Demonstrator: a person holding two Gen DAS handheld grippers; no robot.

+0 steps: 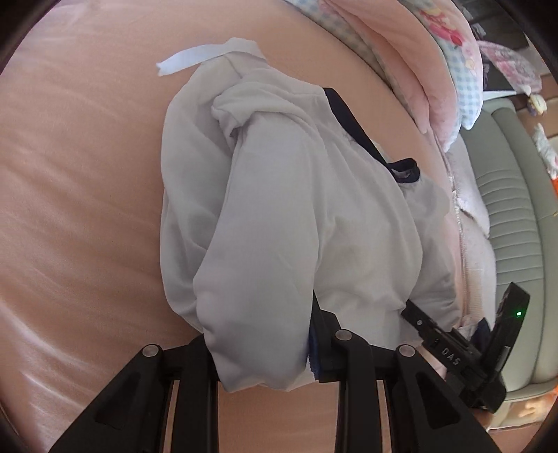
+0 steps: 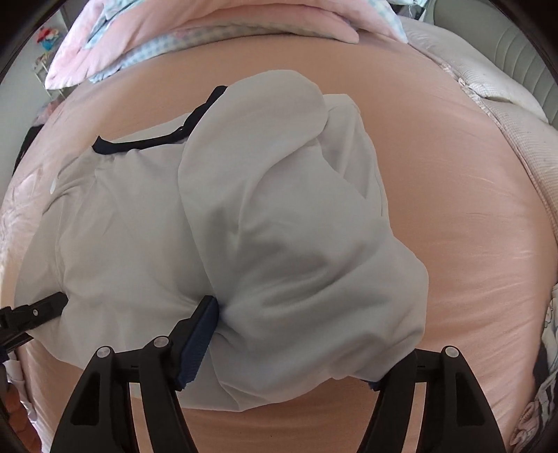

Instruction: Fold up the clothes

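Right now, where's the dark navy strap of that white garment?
In the right wrist view the navy strap runs along the white garment's upper left edge on the pink bedsheet, toward the pillows.

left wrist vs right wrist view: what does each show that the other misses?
Left wrist only: a white strap off the garment's far end, and the right gripper. Right wrist only: its blue finger pad against a bulky fold, and the left gripper at the edge. Both: the white garment with navy trim on the pink sheet.
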